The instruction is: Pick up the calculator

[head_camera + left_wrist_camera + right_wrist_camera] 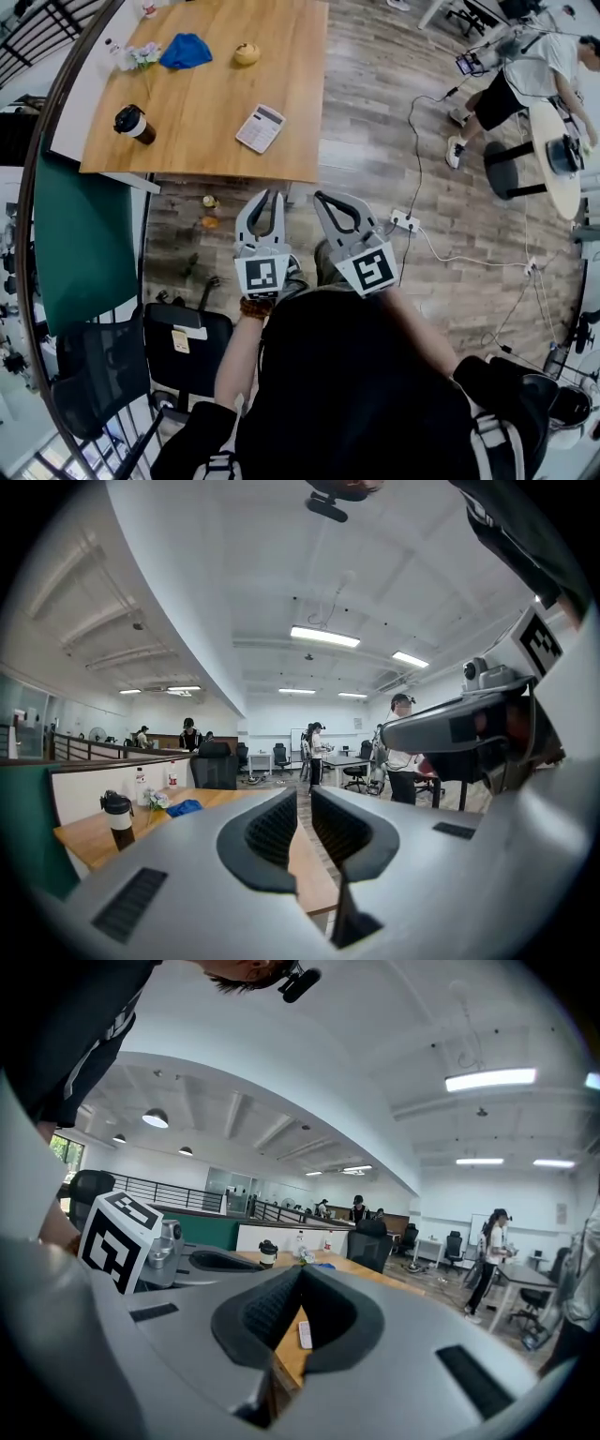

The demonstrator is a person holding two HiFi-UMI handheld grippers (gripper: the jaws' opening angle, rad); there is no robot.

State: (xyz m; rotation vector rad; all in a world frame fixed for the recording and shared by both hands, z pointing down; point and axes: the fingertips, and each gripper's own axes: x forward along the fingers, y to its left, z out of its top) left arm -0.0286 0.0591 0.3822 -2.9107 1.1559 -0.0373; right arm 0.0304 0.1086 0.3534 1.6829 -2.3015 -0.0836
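Note:
The calculator (260, 127), white with dark keys, lies flat near the front right part of the wooden table (216, 141). Both grippers hover over the floor short of the table's front edge, pointing toward it and apart from the calculator. My left gripper (268, 195) is shut with nothing in it; its own view shows the jaws (304, 794) almost together over the table edge. My right gripper (322, 197) is shut and empty too. In the right gripper view the calculator (305, 1334) shows small through the hollow below the meeting fingertips (300, 1271).
On the table stand a dark lidded cup (134, 123), a blue cloth (185, 51), a yellow bun (247, 53) and small flowers (141, 54). A green partition (80, 244) and black chairs (187, 347) are at left. A power strip (405, 221) with cables lies on the floor; a person (525, 80) stands far right.

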